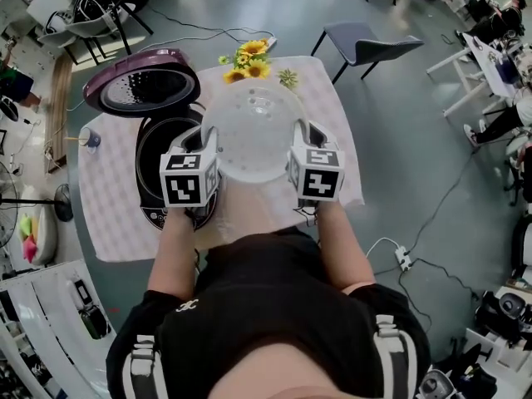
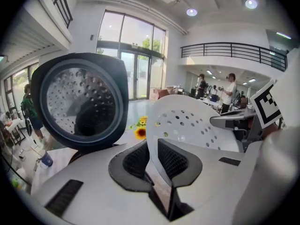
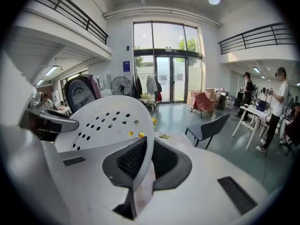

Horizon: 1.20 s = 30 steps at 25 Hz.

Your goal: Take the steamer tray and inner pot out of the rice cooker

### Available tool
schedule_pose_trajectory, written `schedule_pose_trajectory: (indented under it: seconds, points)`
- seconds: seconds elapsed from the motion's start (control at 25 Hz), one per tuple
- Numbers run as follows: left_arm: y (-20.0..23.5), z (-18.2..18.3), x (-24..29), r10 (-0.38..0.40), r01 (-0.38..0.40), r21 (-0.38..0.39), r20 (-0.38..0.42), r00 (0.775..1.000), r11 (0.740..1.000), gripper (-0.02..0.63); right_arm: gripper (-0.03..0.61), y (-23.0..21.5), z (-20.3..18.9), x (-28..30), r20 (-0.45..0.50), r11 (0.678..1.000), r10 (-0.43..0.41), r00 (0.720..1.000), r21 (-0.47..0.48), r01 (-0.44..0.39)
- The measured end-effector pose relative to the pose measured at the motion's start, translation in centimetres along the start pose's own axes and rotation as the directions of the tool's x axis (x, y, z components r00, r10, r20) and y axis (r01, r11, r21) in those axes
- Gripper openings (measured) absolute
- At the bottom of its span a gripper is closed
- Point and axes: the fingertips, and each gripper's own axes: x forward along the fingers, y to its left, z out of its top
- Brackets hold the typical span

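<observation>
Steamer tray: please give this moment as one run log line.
tray: lifted out of cooker | left gripper: shut on tray rim | right gripper: shut on tray rim | lid: open

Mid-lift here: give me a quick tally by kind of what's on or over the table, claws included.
rice cooker: 1
steamer tray: 1
sunflower bunch: 1
small container: 1
claws: 2 (left claw, right claw, both shut on the steamer tray)
Total: 6

Translucent plastic steamer tray [image 1: 252,135], glossy cooker lid [image 1: 150,81]
</observation>
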Motion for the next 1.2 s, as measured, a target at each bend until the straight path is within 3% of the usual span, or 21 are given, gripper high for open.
schedule_pose_trajectory:
  seconds: [0.56, 0.96, 1.2]
  points:
    - [-9.8, -1.4, 9.8, -0.036, 0.031, -0.073, -0.072, 0.997, 0.997, 0.057, 0.025, -12.6, -4.5, 3.5, -0.096, 1.000, 0.014, 0.995, 0.026, -0.011]
    - [-12.3, -4.6, 18.1, 0.012, -0.024, -0.087, -0.137, 0.990, 0.996, 0.057, 0.023, -17.9, -10.0, 10.6, -0.222, 0.996, 0.084, 0.971, 0.029, -0.079]
    - [-12.7, -7.1, 23.6, 0.014, -0.035, -0.098, -0.207, 0.978, 0.995, 0.057, 0.021, -20.2, -13.5, 14.9, -0.314, 0.997, 0.079, 0.946, 0.046, -0.067]
